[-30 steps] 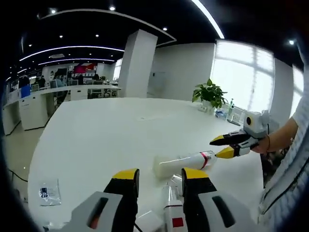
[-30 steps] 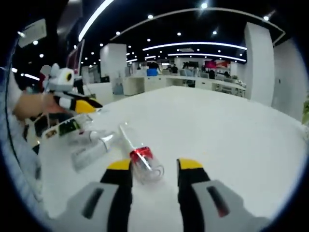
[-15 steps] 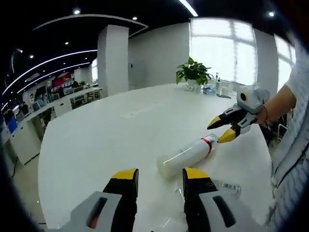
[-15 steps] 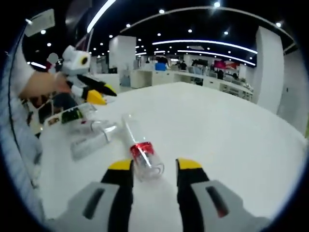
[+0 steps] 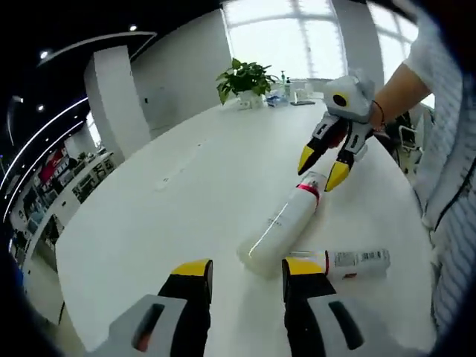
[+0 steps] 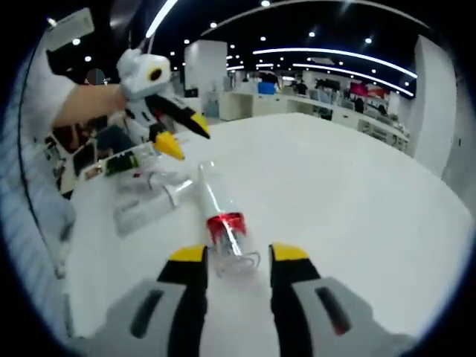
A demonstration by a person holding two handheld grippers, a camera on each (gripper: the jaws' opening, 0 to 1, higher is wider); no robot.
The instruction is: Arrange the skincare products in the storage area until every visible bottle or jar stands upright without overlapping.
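Note:
A white bottle (image 5: 286, 217) with a red band and a clear cap lies on its side on the white table (image 5: 171, 216). Its base points at my left gripper (image 5: 248, 277), which is open just short of it. My right gripper (image 5: 321, 168) hangs open over the cap end. In the right gripper view the same bottle (image 6: 220, 216) lies lengthwise, and its clear cap sits between the open jaws of my right gripper (image 6: 236, 260). My left gripper (image 6: 186, 136) is open at the bottle's far end. A small labelled tube (image 5: 351, 262) lies flat beside the bottle.
Several more products lie flat to the left of the bottle, among them a pale tube (image 6: 145, 212) and a green-labelled box (image 6: 123, 162). A potted plant (image 5: 242, 76) stands at the table's far end. A person's arm (image 5: 416, 71) reaches in from the right.
Both views have swung with the hands. The right gripper has come down closer over the bottle's cap end, and the left gripper has drawn nearer to its base. The bottle still lies flat.

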